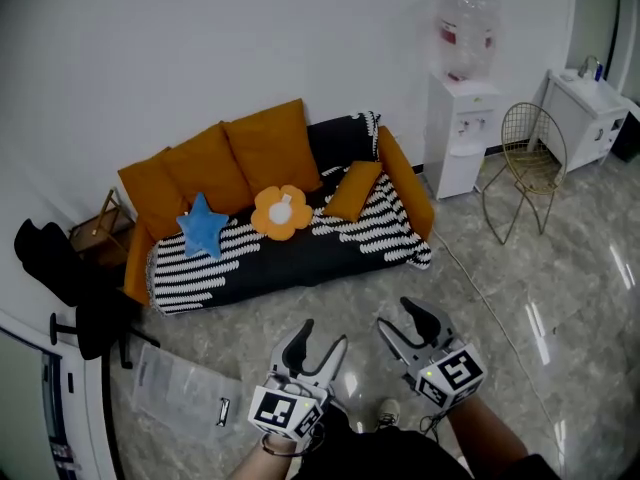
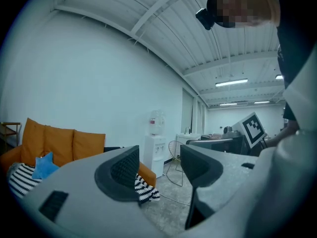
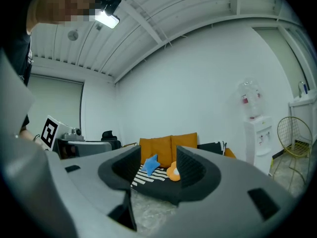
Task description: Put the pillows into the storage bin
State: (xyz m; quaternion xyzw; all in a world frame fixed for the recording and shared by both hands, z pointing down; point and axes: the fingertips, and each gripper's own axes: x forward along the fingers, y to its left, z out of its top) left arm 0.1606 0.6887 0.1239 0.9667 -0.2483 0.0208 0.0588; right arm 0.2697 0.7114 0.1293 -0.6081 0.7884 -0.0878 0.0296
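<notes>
Three loose pillows lie on the striped sofa (image 1: pixel 290 253): a blue star pillow (image 1: pixel 203 224), an orange flower pillow (image 1: pixel 282 212) and a small orange rectangular pillow (image 1: pixel 352 190). Both grippers hover over the floor in front of the sofa, well short of it. My left gripper (image 1: pixel 323 336) is open and empty; its own view shows the gap (image 2: pixel 159 168) and the star pillow (image 2: pixel 44 165) far left. My right gripper (image 1: pixel 398 318) is open and empty too. Its jaws (image 3: pixel 158 170) frame the distant star pillow (image 3: pixel 150 162) and flower pillow (image 3: pixel 173 171).
Large orange back cushions (image 1: pixel 235 158) line the sofa. A water dispenser (image 1: pixel 462 118), a wire chair (image 1: pixel 530 158) and a white cabinet (image 1: pixel 590 108) stand at the right. A flat clear plastic bag (image 1: pixel 180 388) lies on the floor at left, near a black chair (image 1: pixel 60 268).
</notes>
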